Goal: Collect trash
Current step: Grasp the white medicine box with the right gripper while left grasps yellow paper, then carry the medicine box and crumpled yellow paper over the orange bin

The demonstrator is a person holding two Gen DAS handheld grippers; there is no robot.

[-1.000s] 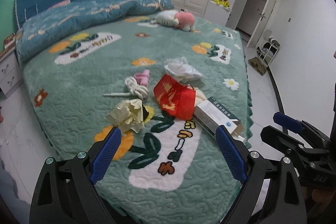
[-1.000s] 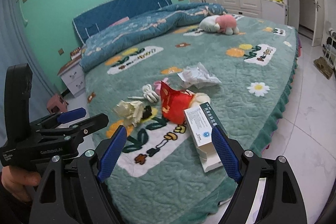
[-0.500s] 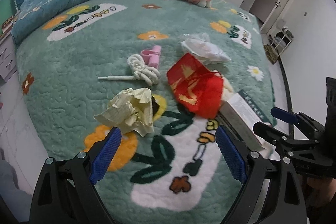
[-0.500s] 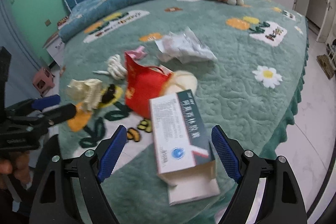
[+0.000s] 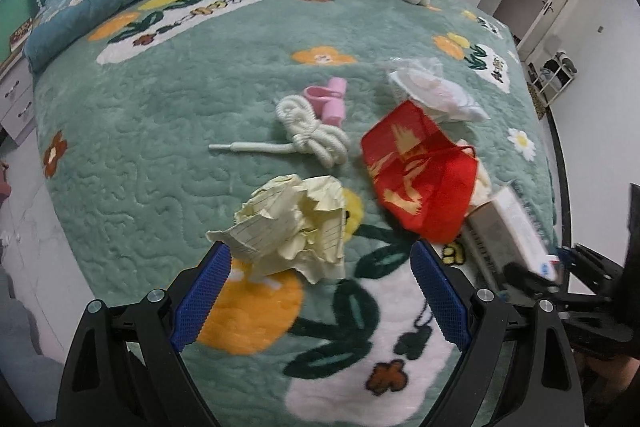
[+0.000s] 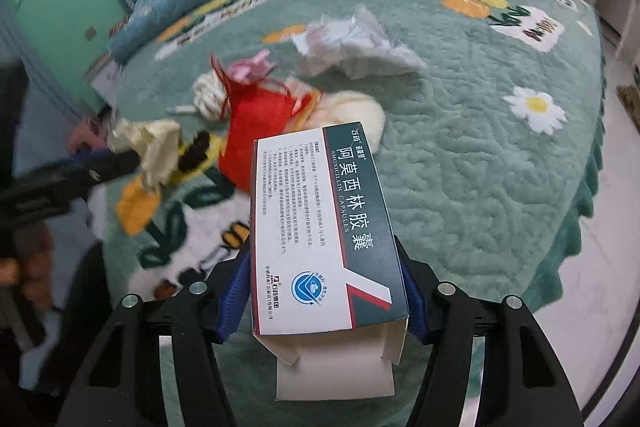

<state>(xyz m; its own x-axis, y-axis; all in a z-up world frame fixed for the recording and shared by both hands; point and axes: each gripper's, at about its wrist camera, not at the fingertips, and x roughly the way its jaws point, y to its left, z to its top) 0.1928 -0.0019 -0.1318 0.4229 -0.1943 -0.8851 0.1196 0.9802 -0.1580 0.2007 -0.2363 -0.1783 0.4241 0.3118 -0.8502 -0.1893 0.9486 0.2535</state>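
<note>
On the left, the left tool [image 5: 320, 291] is spread wide over the bed [image 5: 160, 131] and has hold of nothing. The crumpled yellow paper [image 5: 292, 227] lies straight ahead of it, just beyond the blue pads [image 5: 200, 299] and slightly left of the midline; its near-left corner seems to reach the left pad, though contact cannot be confirmed. The wad is lumpy, with no clear long axis, so a short push forward should bring it between the pads.

Toward the middle lie a coiled white cord [image 5: 316, 135] with a pink clip [image 5: 328, 99] beside it, then a red pouch [image 5: 420, 171], with crumpled white plastic [image 5: 436, 95] beyond.

On the right, the right tool [image 6: 326, 291] has closed in on the medicine box [image 6: 320, 227], its pads pressed against the box's two long sides. The box's long axis runs along the fingers, its open flap end toward the camera. Whether it has left the bed cannot be told. The left tool is by far the nearer to the paper.
</note>
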